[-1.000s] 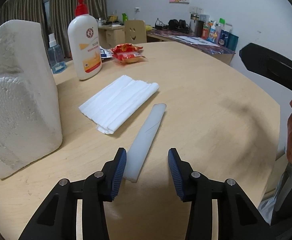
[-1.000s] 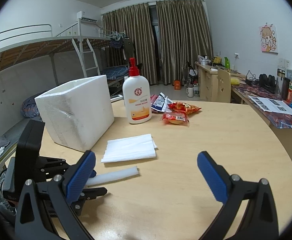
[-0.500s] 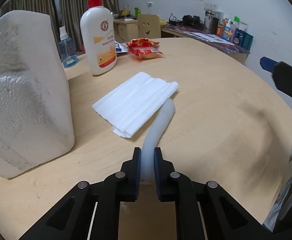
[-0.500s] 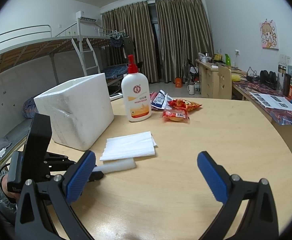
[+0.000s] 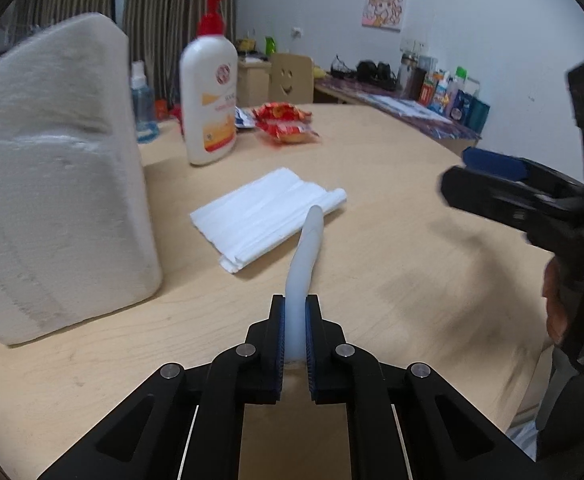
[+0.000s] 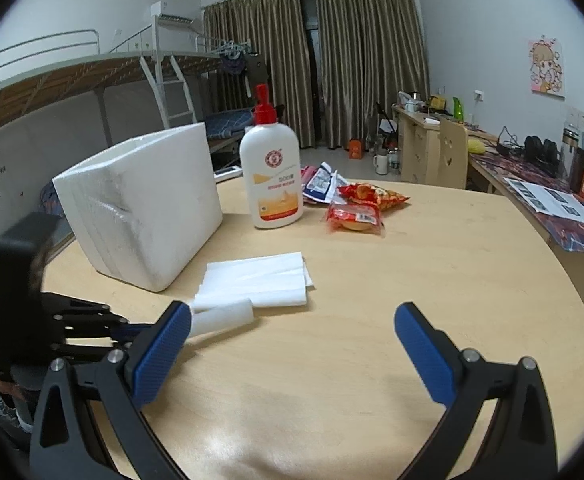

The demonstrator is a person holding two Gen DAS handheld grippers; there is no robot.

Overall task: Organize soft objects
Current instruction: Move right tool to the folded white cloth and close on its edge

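Note:
My left gripper (image 5: 295,312) is shut on the near end of a long white foam strip (image 5: 305,252), which bends upward, its far end lifted over a folded stack of white foam sheets (image 5: 266,214). In the right wrist view the strip (image 6: 222,316) sticks out from the left gripper (image 6: 132,326) beside the sheets (image 6: 258,280). My right gripper (image 6: 292,344) is open and empty above the bare table, right of the strip. It shows at the right in the left wrist view (image 5: 491,172). A white styrofoam box (image 6: 140,204) stands left of the sheets.
A white lotion pump bottle (image 6: 272,176) stands behind the sheets, with red snack packets (image 6: 357,208) to its right. The round wooden table (image 6: 431,280) has bare room at the right and front. A cluttered desk (image 6: 551,196) runs along the right wall.
My left gripper closed on the strip's near end and lifted it, so the strip now bends up off the table. My right gripper stayed open and shifted slightly toward the strip.

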